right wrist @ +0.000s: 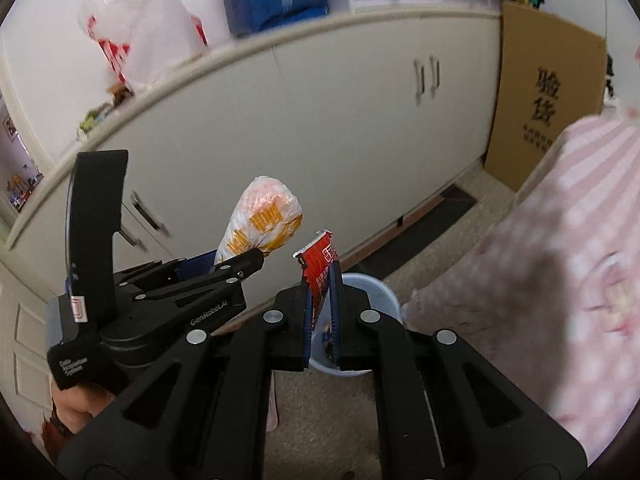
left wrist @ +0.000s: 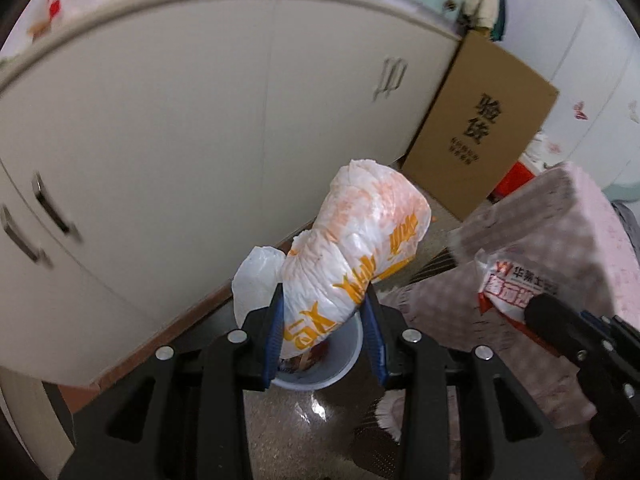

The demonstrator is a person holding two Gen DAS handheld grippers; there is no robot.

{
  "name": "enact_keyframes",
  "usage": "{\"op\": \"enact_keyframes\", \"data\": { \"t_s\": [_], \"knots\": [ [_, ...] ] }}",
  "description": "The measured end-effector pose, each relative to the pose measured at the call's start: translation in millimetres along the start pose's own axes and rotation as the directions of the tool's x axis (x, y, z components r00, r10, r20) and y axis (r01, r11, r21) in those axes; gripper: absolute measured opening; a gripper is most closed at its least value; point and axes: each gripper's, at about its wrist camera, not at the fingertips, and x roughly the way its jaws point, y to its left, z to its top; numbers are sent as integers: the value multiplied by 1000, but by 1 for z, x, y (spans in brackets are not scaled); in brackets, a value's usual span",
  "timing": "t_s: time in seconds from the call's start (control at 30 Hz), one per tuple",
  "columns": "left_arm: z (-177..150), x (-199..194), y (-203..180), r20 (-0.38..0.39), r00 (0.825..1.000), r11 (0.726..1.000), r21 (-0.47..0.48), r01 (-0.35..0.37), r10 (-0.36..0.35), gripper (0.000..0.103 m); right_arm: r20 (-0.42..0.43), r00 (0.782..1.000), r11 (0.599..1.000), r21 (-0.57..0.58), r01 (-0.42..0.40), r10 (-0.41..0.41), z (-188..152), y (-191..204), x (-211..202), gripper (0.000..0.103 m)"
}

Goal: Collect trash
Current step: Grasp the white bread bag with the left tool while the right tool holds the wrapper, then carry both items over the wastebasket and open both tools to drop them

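Note:
My left gripper (left wrist: 324, 293) is shut on a crumpled white plastic bag with orange print (left wrist: 360, 236), which sticks up past the blue pads. Right beneath it stands a pale blue trash bin (left wrist: 344, 368) with a white liner (left wrist: 256, 276) bulging over its left rim. My right gripper (right wrist: 322, 276) is shut on a flat red snack wrapper (right wrist: 318, 264), just above the same bin (right wrist: 384, 296). The right wrist view shows the left gripper (right wrist: 252, 258) to the left with the bag (right wrist: 262, 216). At the right of the left wrist view is the right gripper (left wrist: 540, 308) with its wrapper (left wrist: 504, 292).
A long white cabinet (left wrist: 200, 120) runs behind the bin. A cardboard box (left wrist: 480, 128) leans at its right end. Pink bedding (right wrist: 560, 260) fills the right side, close to the bin. A hand (right wrist: 76, 404) holds the left gripper's grip. Speckled floor lies below.

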Motion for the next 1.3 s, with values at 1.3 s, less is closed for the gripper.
{"op": "enact_keyframes", "data": {
  "t_s": [1.3],
  "knots": [
    [-46, 138, 65, -178, 984, 982, -188, -5, -29, 67, -109, 990, 992, 82, 94, -85, -41, -13, 141, 9]
  ]
}}
